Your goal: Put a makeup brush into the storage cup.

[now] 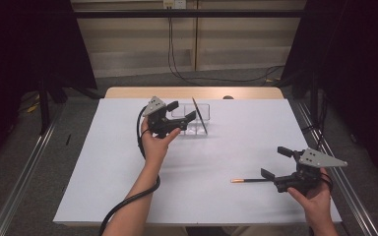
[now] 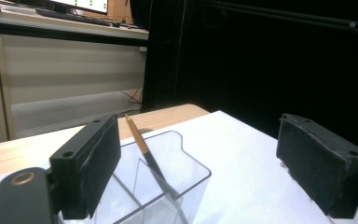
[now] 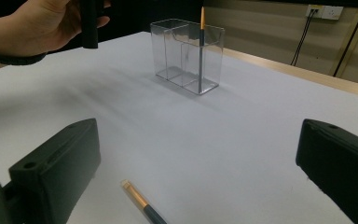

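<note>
Clear organizer (image 1: 197, 120) stood near the white table's (image 1: 103, 172) far edge, abt mid-width, its leaning pencil (image 1: 200, 115) poking above the rim and blocking a straight drop into that compartment. Left gripper (image 1: 181, 111) hung just beside it, jaws apart w/ nothing between. Second pencil (image 1: 251, 180) lay flat toward the near right corner, right gripper (image 1: 276, 162) open over it. Middle and left of the table offered open passage.

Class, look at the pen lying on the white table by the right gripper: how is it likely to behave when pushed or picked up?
The pen looks thin, straight and rigid, so probably stiff and light. Its round barrel lies flat on the smooth table, so a sideways push may roll it. Being slim, it may slip between the gripper's wide pads.
</note>
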The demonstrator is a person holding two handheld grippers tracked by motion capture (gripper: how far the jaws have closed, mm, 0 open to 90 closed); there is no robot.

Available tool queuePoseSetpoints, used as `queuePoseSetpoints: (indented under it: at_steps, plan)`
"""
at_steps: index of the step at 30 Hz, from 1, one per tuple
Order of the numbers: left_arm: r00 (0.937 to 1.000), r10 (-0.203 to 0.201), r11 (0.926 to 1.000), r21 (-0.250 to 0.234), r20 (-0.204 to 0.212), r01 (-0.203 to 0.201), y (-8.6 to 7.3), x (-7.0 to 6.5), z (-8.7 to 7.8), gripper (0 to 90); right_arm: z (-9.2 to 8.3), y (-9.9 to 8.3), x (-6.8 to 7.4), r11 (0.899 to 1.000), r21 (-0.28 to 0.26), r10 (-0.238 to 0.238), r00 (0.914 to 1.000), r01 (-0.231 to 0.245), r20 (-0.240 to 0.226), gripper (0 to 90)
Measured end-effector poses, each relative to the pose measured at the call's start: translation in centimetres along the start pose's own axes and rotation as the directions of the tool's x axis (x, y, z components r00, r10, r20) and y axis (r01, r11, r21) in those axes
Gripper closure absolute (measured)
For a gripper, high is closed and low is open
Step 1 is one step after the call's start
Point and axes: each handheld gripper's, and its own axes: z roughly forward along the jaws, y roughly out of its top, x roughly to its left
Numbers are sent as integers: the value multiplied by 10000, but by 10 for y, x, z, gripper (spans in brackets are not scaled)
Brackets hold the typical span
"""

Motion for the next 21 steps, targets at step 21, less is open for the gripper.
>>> queuePoseSetpoints:
  at_steps: [21]
  plan:
    - [9992,239,9994,-240,330,-231,5,10,-38,48,2,0,2,10000,51,-57,10000,58,-70,0]
